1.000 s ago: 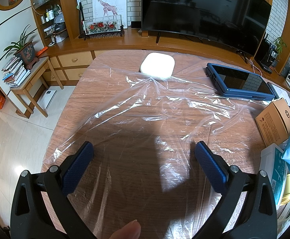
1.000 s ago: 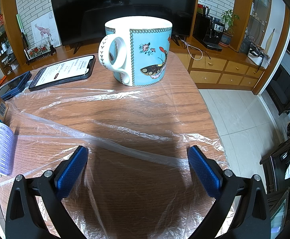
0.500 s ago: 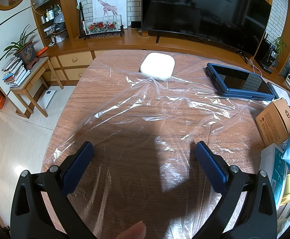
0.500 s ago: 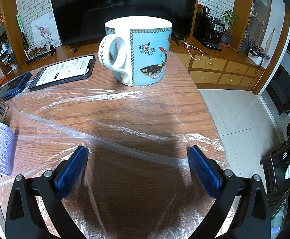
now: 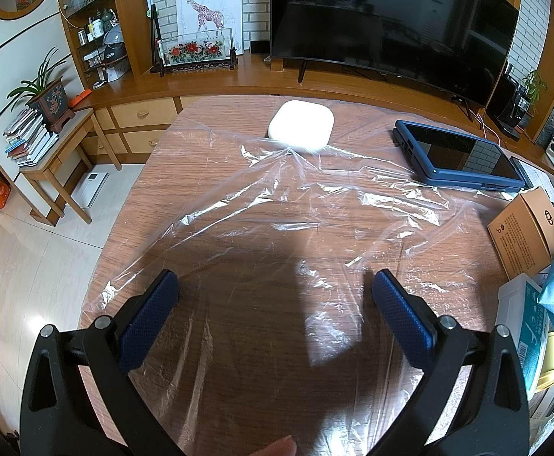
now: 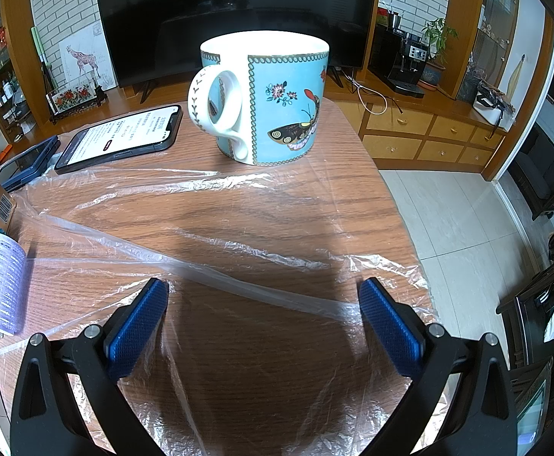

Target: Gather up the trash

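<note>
Wooden table (image 5: 216, 174), plastic sheet (image 5: 277, 220) before mug (image 6: 273, 102); left claw (image 5: 273, 296), right claw (image 6: 263, 304) wide, unmoved; collecting not begun.

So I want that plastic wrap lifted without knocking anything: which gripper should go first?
Probably the left gripper: open over plastic wrap, with the white case farther off. The right gripper is also open, but the mug stands on the film's far edge.

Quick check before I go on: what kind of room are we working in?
Most likely a home living room: a large black curved television on a long wooden cabinet with drawers, and a framed giraffe drawing against the white brick wall.
</note>
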A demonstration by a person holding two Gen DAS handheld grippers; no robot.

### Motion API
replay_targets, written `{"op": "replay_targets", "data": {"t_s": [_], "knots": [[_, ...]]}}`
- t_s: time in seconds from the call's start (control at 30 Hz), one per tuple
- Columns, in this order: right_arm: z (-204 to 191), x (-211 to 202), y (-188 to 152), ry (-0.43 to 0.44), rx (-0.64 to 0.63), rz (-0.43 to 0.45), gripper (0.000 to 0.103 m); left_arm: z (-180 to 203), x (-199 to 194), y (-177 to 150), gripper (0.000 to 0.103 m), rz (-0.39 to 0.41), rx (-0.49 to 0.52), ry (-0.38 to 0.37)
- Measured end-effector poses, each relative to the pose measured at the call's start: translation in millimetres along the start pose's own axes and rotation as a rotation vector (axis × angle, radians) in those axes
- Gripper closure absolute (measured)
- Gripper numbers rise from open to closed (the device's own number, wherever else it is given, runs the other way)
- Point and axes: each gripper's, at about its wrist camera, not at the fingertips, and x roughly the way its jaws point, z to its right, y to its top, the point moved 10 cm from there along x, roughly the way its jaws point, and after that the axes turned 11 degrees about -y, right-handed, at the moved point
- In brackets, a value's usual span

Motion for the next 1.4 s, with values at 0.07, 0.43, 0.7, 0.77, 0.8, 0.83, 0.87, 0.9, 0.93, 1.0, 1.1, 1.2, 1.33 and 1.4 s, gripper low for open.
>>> {"op": "replay_targets", "data": {"t_s": [0.07, 0.43, 0.7, 0.77, 0.8, 0.83, 0.87, 0.9, 0.93, 1.0, 1.1, 1.2, 1.33, 1.4], "knots": [[0.0, 0.0, 0.0, 0.0, 0.0, 0.0, 0.004, 0.0, 0.0, -0.1, 0.001, 0.0, 0.0, 0.0], [-0.2, 0.0, 0.2, 0.0, 0.0, 0.0, 0.004, 0.0, 0.0, 0.0, 0.001, 0.0, 0.0, 0.0], [-0.3, 0.2, 0.6, 0.0, 0.0, 0.0, 0.004, 0.3, 0.0, -0.1, 0.002, -0.001, 0.003, 0.0], [-0.2, 0.3, 0.5, 0.0, 0.001, 0.0, 0.004, 0.3, -0.9, -1.5, 0.002, -0.011, 0.006, -0.005], [-0.2, 0.4, 0.7, 0.0, 0.001, 0.0, 0.004, -0.3, -2.7, -2.9, 0.002, -0.017, 0.001, -0.005], [-0.3, 0.5, 0.9, 0.0, 0.001, 0.0, 0.004, -0.1, -6.6, -3.5, 0.002, -0.009, -0.007, -0.012], [-0.4, 0.7, 1.2, -0.003, 0.002, 0.0, 0.004, 1.8, -13.7, -1.3, 0.002, 0.006, -0.015, -0.025], [-0.5, 1.0, 1.7, -0.006, 0.005, -0.001, 0.004, 3.6, -23.0, -0.5, 0.002, 0.026, -0.021, -0.038], [-0.5, 0.9, 1.7, -0.007, 0.007, -0.001, 0.004, 7.1, -27.8, 0.4, 0.002, 0.04, -0.021, -0.046], [0.3, -0.8, -0.5, -0.007, 0.007, -0.022, 0.004, 11.5, -48.2, -0.3, 0.002, 0.074, -0.016, -0.072], [-0.6, -11.8, -2.4, 0.009, 0.085, -0.043, 0.004, 25.6, -80.0, 2.8, 0.002, 0.133, 0.016, -0.125], [-9.4, -43.0, 9.5, 0.058, 0.109, 0.024, 0.004, 56.2, -113.2, -1.8, 0.002, 0.173, 0.071, -0.214], [-33.5, -89.0, 22.3, 0.141, 0.071, 0.1, 0.004, 96.6, -148.9, -19.5, 0.002, 0.2, 0.177, -0.305], [-52.1, -113.2, 29.1, 0.189, 0.041, 0.133, 0.004, 123.0, -157.3, -32.6, 0.002, 0.186, 0.21, -0.367]]}}
